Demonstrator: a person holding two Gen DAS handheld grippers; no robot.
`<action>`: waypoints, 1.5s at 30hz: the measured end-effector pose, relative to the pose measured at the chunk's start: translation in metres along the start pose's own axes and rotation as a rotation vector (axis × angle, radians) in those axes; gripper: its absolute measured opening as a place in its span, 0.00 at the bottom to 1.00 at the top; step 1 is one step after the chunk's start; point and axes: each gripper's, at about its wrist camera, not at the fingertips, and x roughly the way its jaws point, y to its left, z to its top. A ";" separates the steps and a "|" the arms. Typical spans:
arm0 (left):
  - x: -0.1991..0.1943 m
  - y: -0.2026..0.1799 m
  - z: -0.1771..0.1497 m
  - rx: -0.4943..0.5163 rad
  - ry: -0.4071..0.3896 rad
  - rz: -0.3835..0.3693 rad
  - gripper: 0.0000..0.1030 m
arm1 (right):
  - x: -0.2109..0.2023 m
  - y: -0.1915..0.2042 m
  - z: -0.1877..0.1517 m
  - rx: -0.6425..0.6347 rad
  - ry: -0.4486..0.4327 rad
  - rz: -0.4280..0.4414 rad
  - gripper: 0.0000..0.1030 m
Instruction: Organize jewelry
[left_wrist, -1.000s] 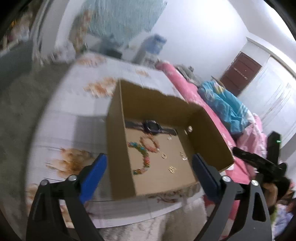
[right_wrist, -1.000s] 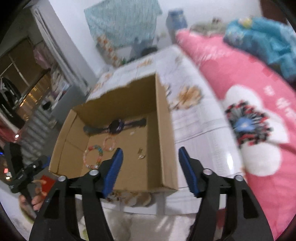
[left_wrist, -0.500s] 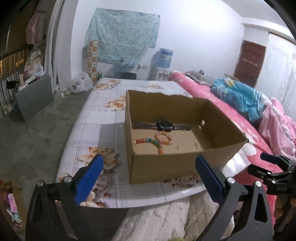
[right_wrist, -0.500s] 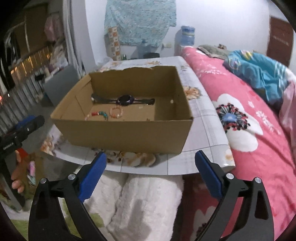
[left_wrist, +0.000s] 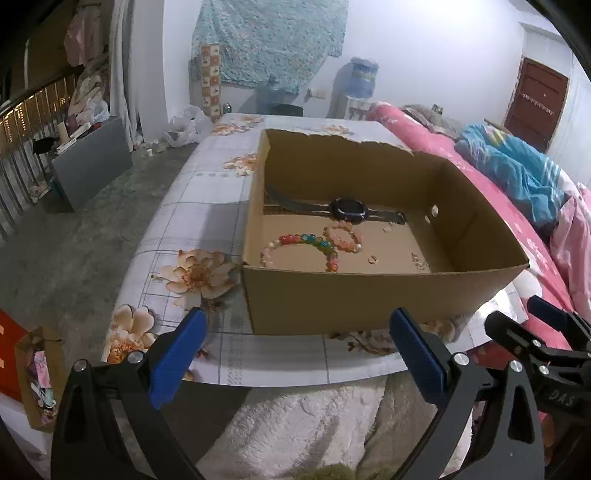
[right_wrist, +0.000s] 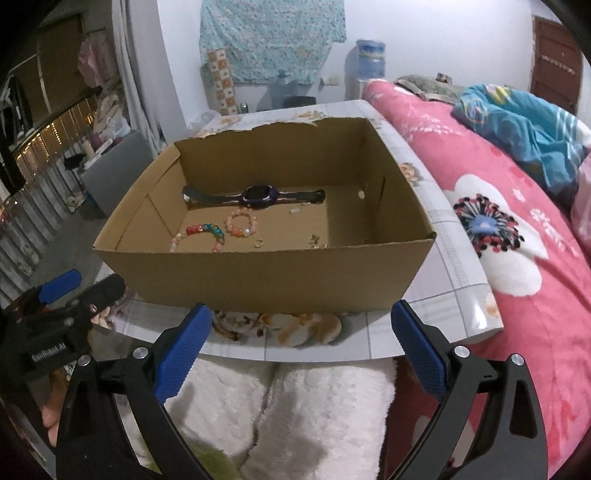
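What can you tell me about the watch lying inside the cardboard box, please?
The watch has a dark, rounded-square case with a glossy black face and a dark strap, plastic or rubber by its look. It lies unbuckled, its strap stretched out flat on the floor of the cardboard box, along the far wall. The pink bead bracelet lies just in front of it. Neither pair of tongs touches it.

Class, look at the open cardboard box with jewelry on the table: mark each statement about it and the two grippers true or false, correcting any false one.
1. The dark wristwatch lies inside the brown cardboard box. True.
2. The left gripper grips the multicoloured bead bracelet. False: it is open and empty, outside the box.
3. The pink bead bracelet lies beside the multicoloured one. True.
4. The right gripper is shut on the watch. False: it is open, holding nothing.
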 end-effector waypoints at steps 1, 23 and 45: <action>0.001 -0.002 0.000 0.000 0.008 -0.001 0.95 | 0.000 0.001 0.001 -0.001 0.001 0.002 0.91; 0.016 -0.019 0.001 0.021 0.093 0.010 0.94 | 0.009 -0.002 0.002 -0.016 0.036 -0.011 0.91; 0.018 -0.022 0.002 0.026 0.099 0.017 0.94 | 0.011 -0.006 0.000 0.001 0.045 -0.004 0.91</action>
